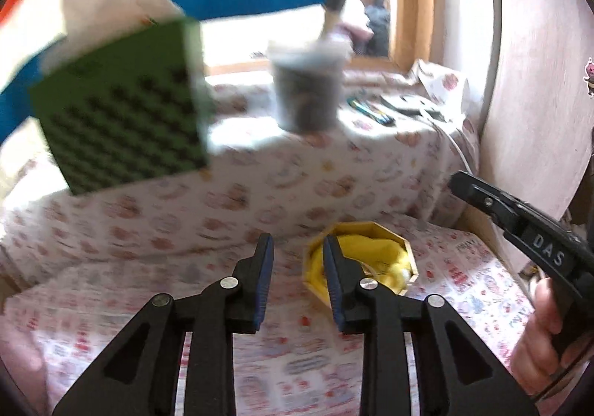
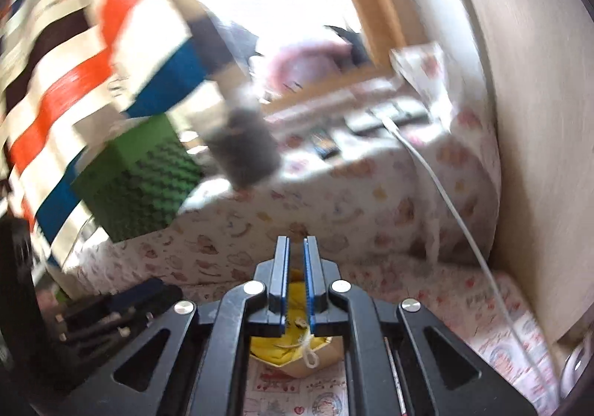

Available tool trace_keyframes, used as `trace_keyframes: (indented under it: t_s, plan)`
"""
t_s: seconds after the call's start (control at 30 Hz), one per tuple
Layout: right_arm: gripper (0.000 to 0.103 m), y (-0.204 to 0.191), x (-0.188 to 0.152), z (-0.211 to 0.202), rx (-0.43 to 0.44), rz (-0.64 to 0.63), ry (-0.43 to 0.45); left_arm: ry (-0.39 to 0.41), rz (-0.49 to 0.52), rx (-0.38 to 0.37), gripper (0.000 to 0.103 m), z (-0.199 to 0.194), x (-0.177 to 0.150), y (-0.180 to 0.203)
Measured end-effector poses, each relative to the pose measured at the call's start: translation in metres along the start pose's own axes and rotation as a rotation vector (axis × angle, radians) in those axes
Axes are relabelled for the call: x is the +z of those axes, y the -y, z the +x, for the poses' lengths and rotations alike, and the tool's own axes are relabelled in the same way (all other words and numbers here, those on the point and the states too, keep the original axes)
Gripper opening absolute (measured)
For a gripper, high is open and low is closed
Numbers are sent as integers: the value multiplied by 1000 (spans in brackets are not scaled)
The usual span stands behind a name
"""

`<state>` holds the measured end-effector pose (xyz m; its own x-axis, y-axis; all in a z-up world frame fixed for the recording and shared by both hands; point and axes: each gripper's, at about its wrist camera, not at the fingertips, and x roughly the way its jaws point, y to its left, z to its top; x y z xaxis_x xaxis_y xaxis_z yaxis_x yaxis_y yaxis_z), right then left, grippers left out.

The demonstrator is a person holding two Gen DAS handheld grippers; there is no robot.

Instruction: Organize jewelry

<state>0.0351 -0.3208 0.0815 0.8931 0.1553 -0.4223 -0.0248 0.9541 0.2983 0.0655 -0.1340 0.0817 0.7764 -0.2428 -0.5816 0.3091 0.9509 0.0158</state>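
Note:
A yellow octagonal jewelry box (image 1: pixel 386 260) with yellow lining stands on the patterned cloth. My left gripper (image 1: pixel 297 249) is open and empty, just left of and above the box. My right gripper (image 2: pixel 297 249) hovers over the same box (image 2: pixel 293 353), which shows below its fingers with a white cord and small pieces inside. Its jaws stand close together with a narrow gap, and nothing shows clearly between them. The right gripper's body also shows at the right of the left wrist view (image 1: pixel 519 230). Both views are blurred.
A green perforated box (image 1: pixel 122 104) and a clear plastic cup (image 1: pixel 308 89) with a brush stand on a raised cloth-covered ledge. Pens (image 1: pixel 371 111) and a white cable (image 2: pixel 445 200) lie at the right. A wooden panel (image 1: pixel 538 82) bounds the right side.

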Motion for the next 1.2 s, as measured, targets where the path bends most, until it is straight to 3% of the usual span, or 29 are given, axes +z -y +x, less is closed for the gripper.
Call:
trace_keyframes:
  t_s: [0.2,0.33,0.47,0.63,0.73,0.8,0.9,1.03,1.13,1.2]
  plan:
    - [7,-27,-2,-6,12,-100,18,127,-32,67,42,-46,-5,-26]
    - [7,-37,-3,-5,-14,-148,23,209,-30,97,61,-69,-11,-32]
    - [25,-39,-8,-12,-6,-165,41,270,-44,126,81,-82,-21,-37]
    - [26,-40,-20,-16,-8,-186,64,342,-43,169,99,-90,-40,-49]
    - [38,-41,-31,-14,-16,-194,89,330,-65,156,100,-83,-44,-59]
    - [51,-42,-37,-11,-15,-198,91,332,-104,160,100,-79,-49,-66]
    - [53,-42,-48,-1,-7,-204,57,347,-138,206,100,-73,-56,-74]
    - [53,-41,-59,10,-18,-204,31,319,-143,197,100,-60,-65,-80]
    - [61,-40,-63,12,-23,-203,38,324,-125,203,100,-53,-74,-81]
    - [70,-40,-65,12,-30,-202,51,322,-124,155,100,-50,-82,-82]
